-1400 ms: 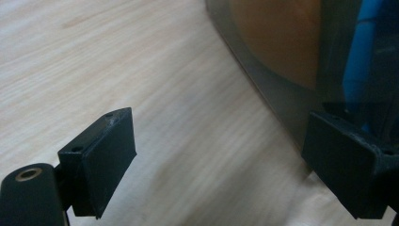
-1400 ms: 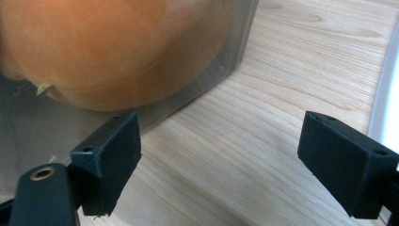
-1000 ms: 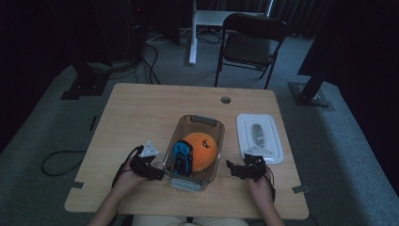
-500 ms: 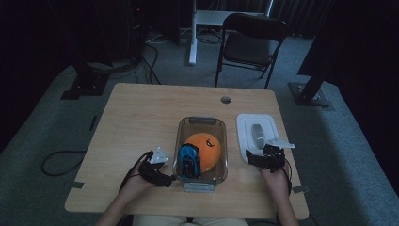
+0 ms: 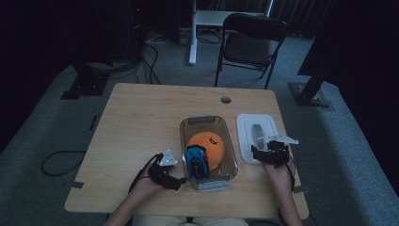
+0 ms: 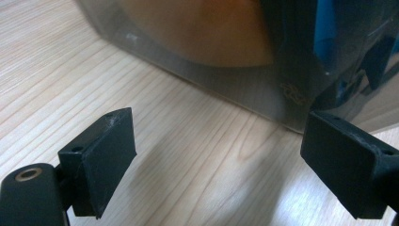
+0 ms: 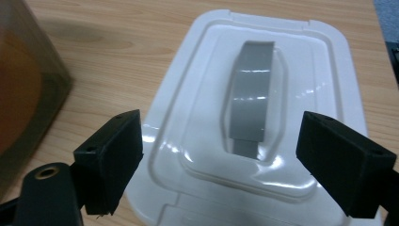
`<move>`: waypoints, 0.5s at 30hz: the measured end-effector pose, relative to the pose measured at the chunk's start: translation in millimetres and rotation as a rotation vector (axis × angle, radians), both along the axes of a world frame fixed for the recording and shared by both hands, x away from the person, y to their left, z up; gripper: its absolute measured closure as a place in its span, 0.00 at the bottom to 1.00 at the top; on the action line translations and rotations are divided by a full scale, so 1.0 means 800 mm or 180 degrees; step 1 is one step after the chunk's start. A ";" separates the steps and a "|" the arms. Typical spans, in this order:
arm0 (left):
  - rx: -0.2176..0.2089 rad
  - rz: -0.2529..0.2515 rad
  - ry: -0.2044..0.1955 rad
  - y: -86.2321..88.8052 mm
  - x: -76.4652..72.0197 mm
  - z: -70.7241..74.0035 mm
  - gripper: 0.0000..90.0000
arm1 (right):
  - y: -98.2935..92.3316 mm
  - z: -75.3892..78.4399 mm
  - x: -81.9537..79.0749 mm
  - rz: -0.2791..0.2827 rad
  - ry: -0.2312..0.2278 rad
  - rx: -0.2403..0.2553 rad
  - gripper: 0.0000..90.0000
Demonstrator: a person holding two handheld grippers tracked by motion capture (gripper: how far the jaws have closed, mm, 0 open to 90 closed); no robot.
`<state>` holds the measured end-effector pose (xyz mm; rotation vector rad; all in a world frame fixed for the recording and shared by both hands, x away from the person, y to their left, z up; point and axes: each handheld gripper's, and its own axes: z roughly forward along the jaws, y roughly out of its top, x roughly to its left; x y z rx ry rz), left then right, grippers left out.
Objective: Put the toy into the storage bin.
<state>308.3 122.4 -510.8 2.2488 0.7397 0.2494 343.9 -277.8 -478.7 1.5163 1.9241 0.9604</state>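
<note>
Over the last second both hands have shifted — the right gripper [image 5: 266, 153] has left the near-right corner of the clear container [image 5: 207, 146] and now hangs over the near end of the white lid [image 5: 256, 136], which lies flat on the tabletop [image 5: 136, 122] just beside the container's right wall. In the right gripper view its jaws stand wide and empty, one to each side of the lid's near edge, with the grey handle [image 7: 249, 94] running away between them, and neither pad touches the plastic. The left gripper [image 5: 170, 175] has slid in along the tabletop toward the container's near-left corner; in the left gripper view its jaws are also spread wide with bare wood between them, and the container wall is close ahead but not touched. The container sits mid-tabletop with an orange ball [image 5: 210, 147] and a blue and black toy [image 5: 196, 160] inside, open at the top. This reads as the start of closing it — the right hand lined up to pick the lid, the left placed to steady the box; nothing is gripped yet
</note>
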 end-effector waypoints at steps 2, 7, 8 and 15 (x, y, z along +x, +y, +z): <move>0.0011 -0.0041 -0.0003 -0.007 0.000 0.000 0.13 | -0.003 -0.001 0.002 -0.0010 0.0036 -0.0019 0.17; 0.0013 -0.0158 -0.0003 -0.023 0.000 0.001 0.13 | -0.010 -0.007 0.007 -0.0022 0.0125 -0.0019 0.17; 0.0007 -0.0174 0.0000 -0.026 0.000 0.001 0.13 | -0.011 -0.008 0.008 -0.0037 0.0141 -0.0007 0.17; -0.0030 -0.0312 0.0050 -0.042 0.000 0.000 0.13 | -0.015 -0.011 0.014 -0.0089 0.0163 0.0032 0.20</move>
